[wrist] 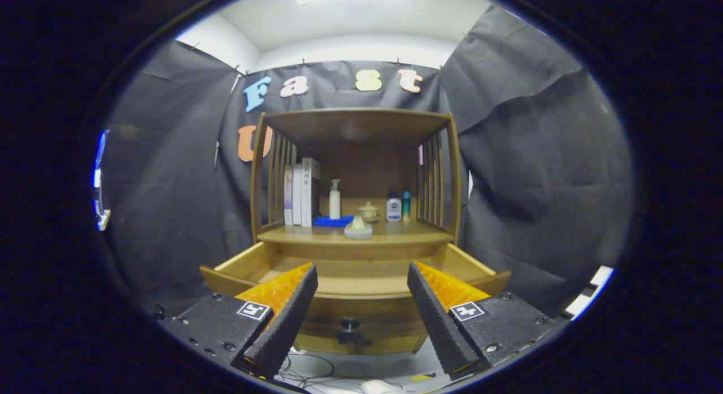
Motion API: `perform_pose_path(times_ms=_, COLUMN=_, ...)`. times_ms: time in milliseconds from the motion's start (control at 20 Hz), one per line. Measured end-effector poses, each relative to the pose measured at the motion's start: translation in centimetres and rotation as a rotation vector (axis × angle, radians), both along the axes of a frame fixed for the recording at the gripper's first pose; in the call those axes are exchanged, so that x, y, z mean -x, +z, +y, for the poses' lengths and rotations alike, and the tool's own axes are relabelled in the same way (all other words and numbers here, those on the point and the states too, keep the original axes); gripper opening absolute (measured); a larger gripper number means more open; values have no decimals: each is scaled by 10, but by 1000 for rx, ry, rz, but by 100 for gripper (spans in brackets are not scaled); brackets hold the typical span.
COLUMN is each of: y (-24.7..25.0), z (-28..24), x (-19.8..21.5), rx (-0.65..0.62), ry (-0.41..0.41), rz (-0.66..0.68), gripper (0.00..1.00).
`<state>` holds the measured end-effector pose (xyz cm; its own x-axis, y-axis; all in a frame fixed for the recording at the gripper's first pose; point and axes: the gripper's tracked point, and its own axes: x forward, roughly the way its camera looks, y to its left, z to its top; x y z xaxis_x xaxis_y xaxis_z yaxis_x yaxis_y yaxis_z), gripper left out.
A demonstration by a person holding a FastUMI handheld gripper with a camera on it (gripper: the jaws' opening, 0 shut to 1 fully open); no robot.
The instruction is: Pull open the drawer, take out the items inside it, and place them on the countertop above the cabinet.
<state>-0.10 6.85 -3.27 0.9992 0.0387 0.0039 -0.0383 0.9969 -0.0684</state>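
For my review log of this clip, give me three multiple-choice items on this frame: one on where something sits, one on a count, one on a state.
1. Where does the blue cloth lie?
A. on the countertop, at the foot of the white pump bottle
B. inside the drawer
C. on the floor

2. How many books stand at the countertop's left end?
A. one
B. three
C. six

3. What state is the drawer in?
A. shut
B. pulled open
C. taken out of the cabinet

Answers:
1 A: the cloth rests on the countertop beside the books, under the pump bottle.
2 B: three spines stand side by side against the slatted side.
3 B: the drawer juts toward the claw, its wooden bottom showing; the claw is open just above its front, holding nothing.
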Motion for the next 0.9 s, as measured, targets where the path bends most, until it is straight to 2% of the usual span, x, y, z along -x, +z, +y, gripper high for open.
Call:
perform_pose_path(times_ms=300, y=-63, z=2, x=-24, rx=-16, ry=1, rz=104, gripper=100)
perform_pose_path(times_ms=750, y=-87, z=6, x=-65, rx=9, ry=-31, rz=149, gripper=100)
perform_pose_path(times_ms=900, y=-86, z=9, x=-71, rx=-1, ry=-30, rz=113, gripper=100)
